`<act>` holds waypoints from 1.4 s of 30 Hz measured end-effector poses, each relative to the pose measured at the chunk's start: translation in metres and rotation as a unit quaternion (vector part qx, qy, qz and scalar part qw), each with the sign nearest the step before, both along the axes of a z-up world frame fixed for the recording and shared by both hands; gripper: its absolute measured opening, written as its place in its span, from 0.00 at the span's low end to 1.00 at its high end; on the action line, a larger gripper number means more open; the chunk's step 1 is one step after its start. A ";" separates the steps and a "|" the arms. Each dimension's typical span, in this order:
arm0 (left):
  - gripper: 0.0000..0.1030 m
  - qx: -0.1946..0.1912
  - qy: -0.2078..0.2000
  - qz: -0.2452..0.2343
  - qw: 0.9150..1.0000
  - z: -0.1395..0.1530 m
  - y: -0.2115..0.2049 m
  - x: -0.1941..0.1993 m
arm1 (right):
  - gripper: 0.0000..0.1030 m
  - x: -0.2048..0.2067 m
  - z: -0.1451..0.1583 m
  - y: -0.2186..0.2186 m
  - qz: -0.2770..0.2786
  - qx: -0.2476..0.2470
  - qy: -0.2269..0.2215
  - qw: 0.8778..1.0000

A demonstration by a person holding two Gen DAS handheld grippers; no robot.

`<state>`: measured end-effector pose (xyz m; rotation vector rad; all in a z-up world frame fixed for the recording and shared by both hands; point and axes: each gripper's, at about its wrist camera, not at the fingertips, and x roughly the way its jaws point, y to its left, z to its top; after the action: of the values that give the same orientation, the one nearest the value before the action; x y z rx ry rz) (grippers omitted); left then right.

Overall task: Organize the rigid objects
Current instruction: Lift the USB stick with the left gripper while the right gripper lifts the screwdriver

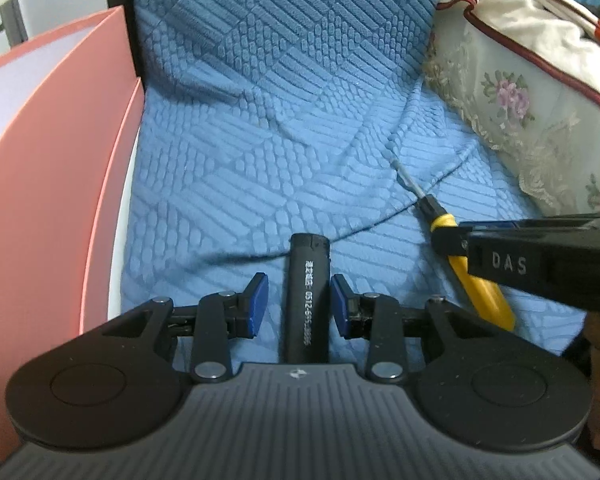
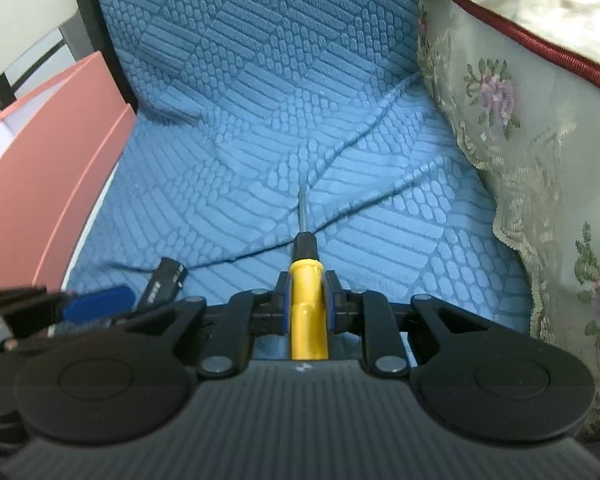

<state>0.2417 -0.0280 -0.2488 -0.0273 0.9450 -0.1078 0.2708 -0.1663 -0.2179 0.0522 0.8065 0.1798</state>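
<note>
A black lighter with white print lies on the blue textured sofa cover, pointing away from me. My left gripper is open, its blue pads on either side of the lighter with a gap on each side. A yellow-handled screwdriver with a black collar and thin metal shaft lies on the cover. My right gripper is shut on the screwdriver's yellow handle. In the left wrist view the screwdriver shows at the right under the right gripper. In the right wrist view the lighter shows at the lower left.
A pink box with a white inside stands at the left edge of the seat; it also shows in the right wrist view. A floral lace-edged cushion lies at the right. The blue seat back rises behind.
</note>
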 end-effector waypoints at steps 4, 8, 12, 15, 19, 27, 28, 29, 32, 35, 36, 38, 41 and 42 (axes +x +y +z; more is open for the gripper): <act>0.26 0.013 -0.005 0.006 1.000 -0.002 0.000 0.001 | 0.20 0.001 -0.002 -0.003 -0.002 0.005 0.004 1.000; 0.26 -0.003 -0.002 0.022 1.000 -0.002 0.007 0.003 | 0.21 0.001 -0.003 0.002 0.003 -0.012 -0.003 1.000; 0.26 -0.019 0.003 0.035 0.999 0.000 0.011 0.004 | 0.21 0.001 -0.004 0.006 0.008 -0.028 -0.009 1.000; 0.26 -0.018 0.000 0.036 0.999 0.003 0.011 0.003 | 0.20 0.000 -0.004 0.008 0.011 -0.035 -0.009 0.999; 0.26 -0.029 -0.003 0.038 0.999 0.009 0.012 0.002 | 0.20 -0.003 -0.002 0.008 0.012 -0.029 -0.005 0.999; 0.26 -0.048 -0.002 0.047 0.998 0.019 0.019 -0.001 | 0.19 -0.013 0.008 0.006 0.010 -0.014 -0.014 1.000; 0.26 -0.047 -0.002 0.048 0.998 0.020 0.020 -0.002 | 0.19 -0.015 0.009 0.005 0.009 -0.011 -0.012 1.000; 0.26 -0.046 -0.002 0.052 0.998 0.022 0.020 -0.003 | 0.19 -0.017 0.010 0.005 0.010 -0.007 -0.012 1.000; 0.26 -0.054 0.002 0.061 0.997 0.028 0.023 -0.008 | 0.19 -0.023 0.015 0.005 0.013 -0.004 -0.015 1.000; 0.26 -0.062 0.007 0.074 0.995 0.033 0.029 -0.012 | 0.19 -0.028 0.018 0.005 0.014 -0.002 -0.018 1.000; 0.26 -0.067 0.009 0.075 0.995 0.035 0.032 -0.013 | 0.19 -0.030 0.020 0.004 0.014 0.002 -0.017 1.000; 0.26 -0.065 0.009 0.075 0.995 0.040 0.033 -0.016 | 0.19 -0.033 0.025 0.003 0.013 0.007 -0.019 1.000; 0.26 -0.068 0.009 0.080 0.994 0.047 0.038 -0.021 | 0.19 -0.036 0.031 0.002 0.015 0.008 -0.019 1.000; 0.26 -0.071 0.010 0.082 0.994 0.050 0.039 -0.022 | 0.19 -0.038 0.033 0.001 0.016 0.010 -0.019 1.000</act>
<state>0.2193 0.0114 -0.1987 -0.2375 0.9494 -0.0235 0.2327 -0.1648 -0.1847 0.0549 0.7688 0.2184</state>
